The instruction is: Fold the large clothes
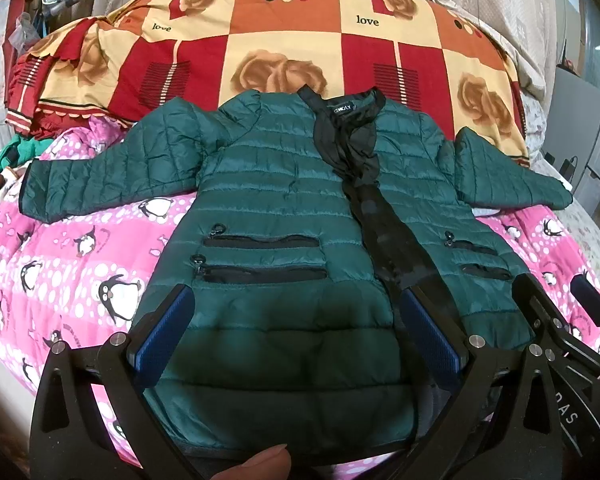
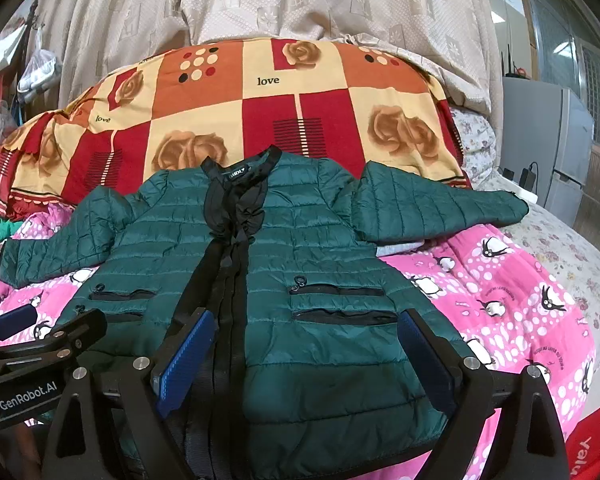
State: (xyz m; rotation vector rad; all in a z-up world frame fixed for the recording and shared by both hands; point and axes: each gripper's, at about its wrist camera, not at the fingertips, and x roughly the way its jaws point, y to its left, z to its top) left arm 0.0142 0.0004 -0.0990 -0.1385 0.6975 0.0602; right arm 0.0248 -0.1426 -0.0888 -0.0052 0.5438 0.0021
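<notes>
Green jacket [image 1: 268,200] lies flat — left tool [image 1: 296,328] and right tool [image 2: 308,348] both gape wide above its hem.

dark green quilted jacket [image 2: 300,280] with black trim, pink penguin blanket [image 2: 500,292], red-orange rose checkered quilt [image 2: 260,112], blue tool pads [image 2: 186,360]

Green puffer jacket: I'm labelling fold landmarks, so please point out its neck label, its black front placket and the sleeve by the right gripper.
neck label [image 1: 343,109], left wrist view, on the lettering.
black front placket [image 2: 224,292], right wrist view, mid-length.
sleeve [image 2: 440,208], right wrist view, mid-sleeve quilting.
</notes>
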